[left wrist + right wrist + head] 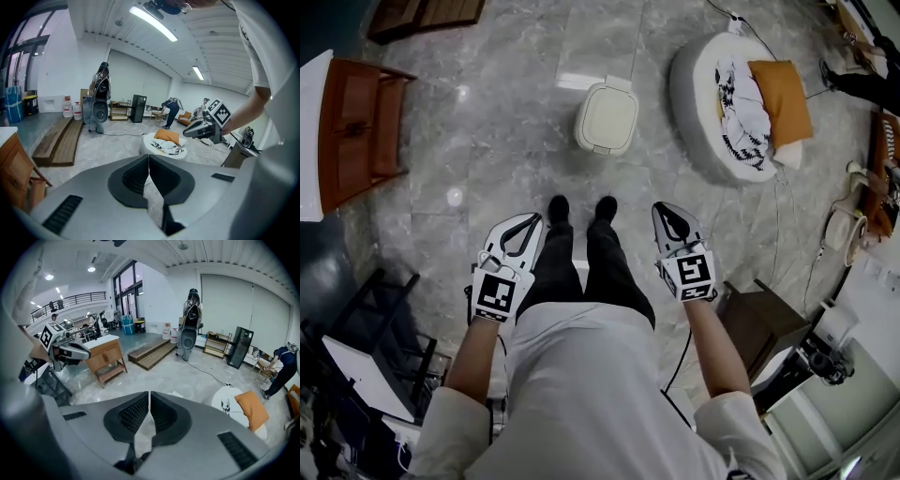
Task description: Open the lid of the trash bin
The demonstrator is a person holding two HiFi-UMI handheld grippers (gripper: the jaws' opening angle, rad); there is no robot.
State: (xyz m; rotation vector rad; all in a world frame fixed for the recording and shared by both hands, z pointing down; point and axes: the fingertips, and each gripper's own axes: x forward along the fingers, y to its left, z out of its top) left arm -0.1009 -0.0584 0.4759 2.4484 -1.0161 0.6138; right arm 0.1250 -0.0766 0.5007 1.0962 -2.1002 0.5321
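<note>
Trash bin (607,117): we see a small cream-white bin standing upright on the grey marble floor (487,150), straight ahead of us in the head view.
Lid: it lies flat on top of the bin and is shut; neither tool touches it.
Our shoes (558,208): two black shoes stand on the near side of the bin, close to it but apart from it, toes pointing its way.
Left tool (525,230): we hold it low on the near side of the bin, to the left of our legs and well short of the bin. In the left gripper view its jaws are pressed together with nothing between them.
Right tool (667,220): we hold it level with the left one, to the right of our legs, also well apart from the bin. In the right gripper view its jaws are clenched tip to tip and hold nothing.
Round white cushion bed (694,89): it lies on the floor just right of the bin, not touching it.
Orange pillow (780,98): it rests on the bed's side away from the bin, beside a black-and-white patterned cloth (742,108).
Wooden table (356,131): it stands far left of the bin.
Dark cabinet (759,323): it stands on our side of the bin, right of the right tool.
</note>
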